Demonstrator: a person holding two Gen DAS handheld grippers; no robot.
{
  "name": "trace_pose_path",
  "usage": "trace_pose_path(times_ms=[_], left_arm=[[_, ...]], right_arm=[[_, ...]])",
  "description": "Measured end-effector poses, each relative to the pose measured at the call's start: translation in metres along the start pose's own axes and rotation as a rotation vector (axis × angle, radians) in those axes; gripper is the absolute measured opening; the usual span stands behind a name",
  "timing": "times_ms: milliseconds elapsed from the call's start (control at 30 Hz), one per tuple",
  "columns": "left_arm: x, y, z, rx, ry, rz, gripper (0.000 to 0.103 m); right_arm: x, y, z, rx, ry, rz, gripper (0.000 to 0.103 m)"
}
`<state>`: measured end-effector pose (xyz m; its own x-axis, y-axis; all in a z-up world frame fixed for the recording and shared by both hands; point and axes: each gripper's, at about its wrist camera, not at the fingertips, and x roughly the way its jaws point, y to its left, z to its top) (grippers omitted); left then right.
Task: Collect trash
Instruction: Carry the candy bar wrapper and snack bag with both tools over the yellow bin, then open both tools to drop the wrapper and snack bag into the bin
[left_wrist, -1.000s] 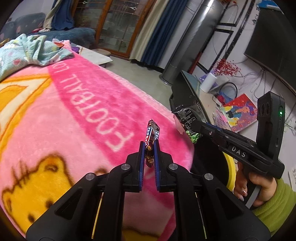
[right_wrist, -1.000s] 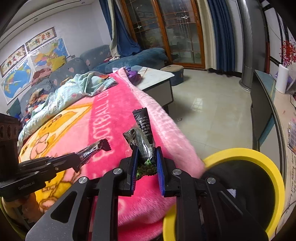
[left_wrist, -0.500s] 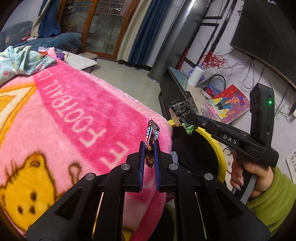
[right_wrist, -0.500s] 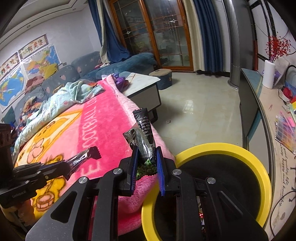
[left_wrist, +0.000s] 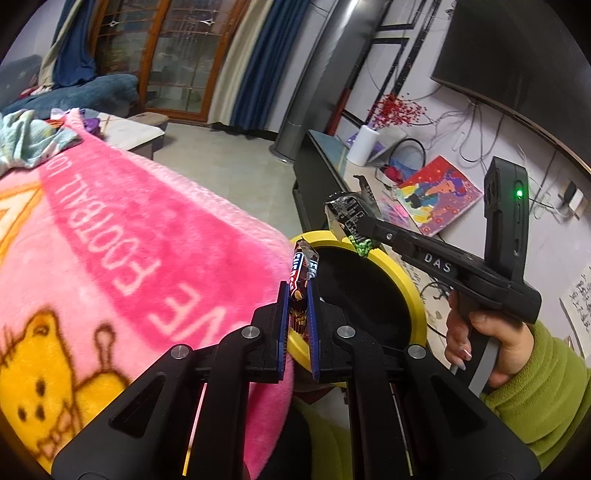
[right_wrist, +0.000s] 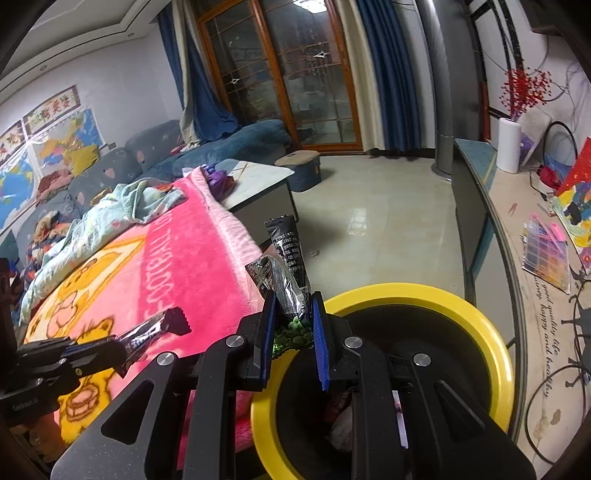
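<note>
Your right gripper (right_wrist: 293, 325), clamped on the upright black snack wrapper (right_wrist: 286, 266), already overhangs the yellow-rimmed bin (right_wrist: 480, 321) at lower right; your left gripper (left_wrist: 298, 314), pinching the candy-bar wrapper (left_wrist: 301, 273), sits at its rim.

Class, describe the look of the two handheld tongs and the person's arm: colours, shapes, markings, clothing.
Both tongs are matte black plastic with silver screws and blue-padded fingers. The right tongs have a pistol-style grip, white "DAS" lettering and an upright black module with a green light. The bare right hand emerges from a fuzzy green sleeve. The left tongs carry small white lettering, unreadable here.
</note>
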<state>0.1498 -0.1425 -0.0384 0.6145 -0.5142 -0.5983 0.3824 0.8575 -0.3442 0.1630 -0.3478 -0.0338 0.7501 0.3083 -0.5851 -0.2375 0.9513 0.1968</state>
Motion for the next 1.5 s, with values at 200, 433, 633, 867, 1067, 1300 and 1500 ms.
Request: trace_pose_path(times_ms=[200,433,633,867,1067,1300,1500], left_arm=[[0.006,-0.016,-0.003,0.032,0.01,-0.017,0.005],[0.012,-0.031,-0.007,0.069,0.012,-0.033,0.005],[0.014,-0.041,-0.009,0.095,0.005,-0.056,0.005],[0.021,-0.052,-0.012,0.122,0.011,-0.077,0.005],[0.029,-0.058,-0.016,0.143,0.026,-0.094,0.005],[0.04,-0.067,-0.022,0.168,0.05,-0.109,0.005],[0.05,-0.074,-0.024,0.19,0.064,-0.125,0.005]], right_arm=[[-0.009,-0.016,-0.002,0.031,-0.018,-0.031,0.018],[-0.019,-0.033,-0.009,0.035,-0.026,-0.076,0.018],[-0.023,-0.043,-0.017,0.031,-0.022,-0.106,0.018],[-0.024,-0.054,-0.028,0.025,-0.001,-0.152,0.018],[-0.023,-0.063,-0.037,0.044,0.022,-0.156,0.019],[-0.021,-0.073,-0.043,0.072,0.04,-0.163,0.02],[-0.021,-0.081,-0.044,0.104,0.047,-0.171,0.024]])
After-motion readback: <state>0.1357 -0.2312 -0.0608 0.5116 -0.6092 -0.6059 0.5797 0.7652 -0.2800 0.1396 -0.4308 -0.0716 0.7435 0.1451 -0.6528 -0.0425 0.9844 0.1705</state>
